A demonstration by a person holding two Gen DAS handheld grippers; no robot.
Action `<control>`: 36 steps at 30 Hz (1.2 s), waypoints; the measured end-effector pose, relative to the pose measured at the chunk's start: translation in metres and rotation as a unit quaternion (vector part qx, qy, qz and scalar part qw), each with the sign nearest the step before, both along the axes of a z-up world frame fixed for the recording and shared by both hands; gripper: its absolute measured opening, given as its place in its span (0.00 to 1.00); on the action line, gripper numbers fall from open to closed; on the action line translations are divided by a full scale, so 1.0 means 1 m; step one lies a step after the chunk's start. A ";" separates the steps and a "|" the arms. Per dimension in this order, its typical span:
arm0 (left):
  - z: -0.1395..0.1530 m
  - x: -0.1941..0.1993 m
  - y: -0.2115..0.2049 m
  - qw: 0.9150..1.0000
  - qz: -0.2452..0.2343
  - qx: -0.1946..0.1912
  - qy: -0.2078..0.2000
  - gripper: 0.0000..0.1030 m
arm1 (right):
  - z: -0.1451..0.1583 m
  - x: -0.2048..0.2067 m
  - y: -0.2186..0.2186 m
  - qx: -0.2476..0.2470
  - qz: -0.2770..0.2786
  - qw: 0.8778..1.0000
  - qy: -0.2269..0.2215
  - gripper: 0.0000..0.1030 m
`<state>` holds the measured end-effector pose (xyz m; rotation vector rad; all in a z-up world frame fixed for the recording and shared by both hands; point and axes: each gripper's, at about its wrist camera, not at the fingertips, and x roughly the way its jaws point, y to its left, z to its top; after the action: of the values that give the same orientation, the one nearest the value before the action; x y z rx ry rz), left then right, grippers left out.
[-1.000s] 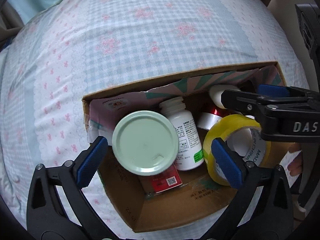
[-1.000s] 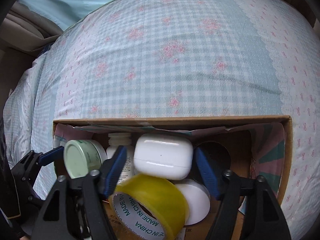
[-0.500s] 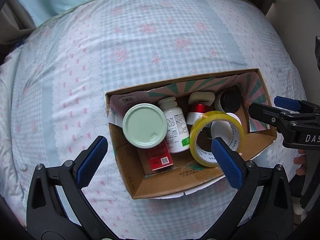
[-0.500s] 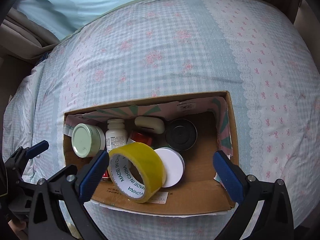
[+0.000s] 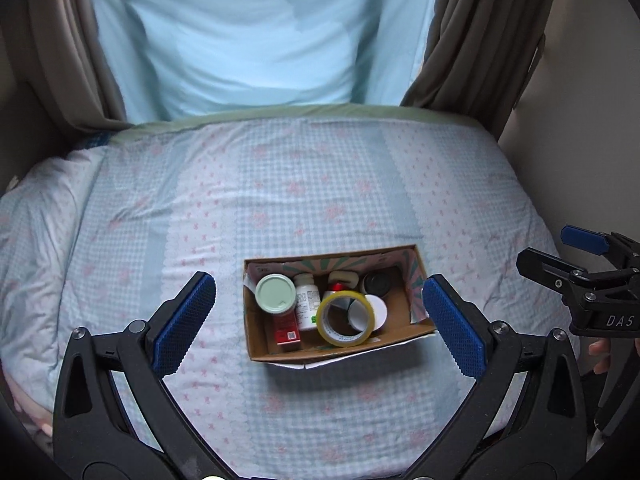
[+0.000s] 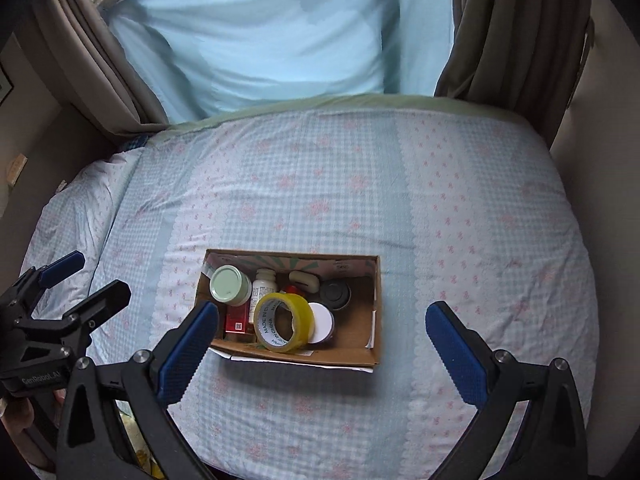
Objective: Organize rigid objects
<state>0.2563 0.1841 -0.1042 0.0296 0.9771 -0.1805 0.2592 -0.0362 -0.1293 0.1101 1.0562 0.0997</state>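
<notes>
Checked blue bedspread with pink flowers (image 5: pixel 320 184) over the bed, pale blue curtain (image 5: pixel 248 32) behind it, flanked by brown drapes (image 6: pixel 504 40) against beige wall (image 5: pixel 580 80).

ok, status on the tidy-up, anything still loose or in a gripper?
Looks essentially done. The cardboard box on the bed holds the yellow tape roll, green-lidded jar, white pill bottle and other small items. The left gripper and right gripper are open and empty. No loose objects visible on the bed.
</notes>
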 end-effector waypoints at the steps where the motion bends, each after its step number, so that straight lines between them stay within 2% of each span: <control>1: 0.016 -0.009 -0.001 1.000 0.007 -0.002 -0.015 1.00 | 0.000 0.000 0.000 0.000 0.000 1.000 0.000 1.00; 2: 0.031 -0.018 -0.002 1.000 0.011 -0.003 -0.029 1.00 | 0.032 -0.019 -0.006 -0.025 -0.008 0.999 -0.030 1.00; 4: 0.057 -0.036 -0.006 0.998 0.013 -0.004 -0.062 1.00 | 0.059 -0.038 -0.012 -0.044 -0.014 0.997 -0.058 1.00; 5: 0.069 -0.046 -0.009 0.997 0.014 -0.004 -0.076 1.00 | 0.059 -0.038 -0.012 -0.044 -0.014 0.997 -0.058 1.00; 7: 0.088 -0.064 -0.013 0.995 0.013 -0.008 -0.101 1.00 | 0.081 -0.056 -0.017 -0.053 -0.019 0.995 -0.083 1.00; 9: 0.100 -0.080 -0.018 0.993 0.015 -0.014 -0.118 1.00 | 0.104 -0.080 -0.025 -0.063 -0.030 0.991 -0.116 1.00; 12: 0.112 -0.100 -0.021 0.990 0.020 -0.030 -0.138 1.00 | 0.116 -0.100 -0.031 -0.071 -0.042 0.987 -0.136 1.00; 16: 0.121 -0.126 -0.025 0.985 0.025 -0.043 -0.165 1.00 | 0.120 -0.117 -0.039 -0.073 -0.047 0.985 -0.151 1.00; 25: 0.121 -0.150 -0.049 0.981 0.020 -0.031 -0.192 1.00 | 0.124 -0.145 -0.061 -0.070 -0.063 0.981 -0.172 1.00; 36: 0.121 -0.156 -0.067 0.981 0.010 -0.027 -0.194 1.00 | 0.125 -0.153 -0.076 -0.066 -0.071 0.978 -0.184 1.00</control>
<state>0.0998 0.1172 0.0166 0.0052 0.5830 -0.1752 0.1061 -0.1121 -0.0041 0.0449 0.6797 -0.0783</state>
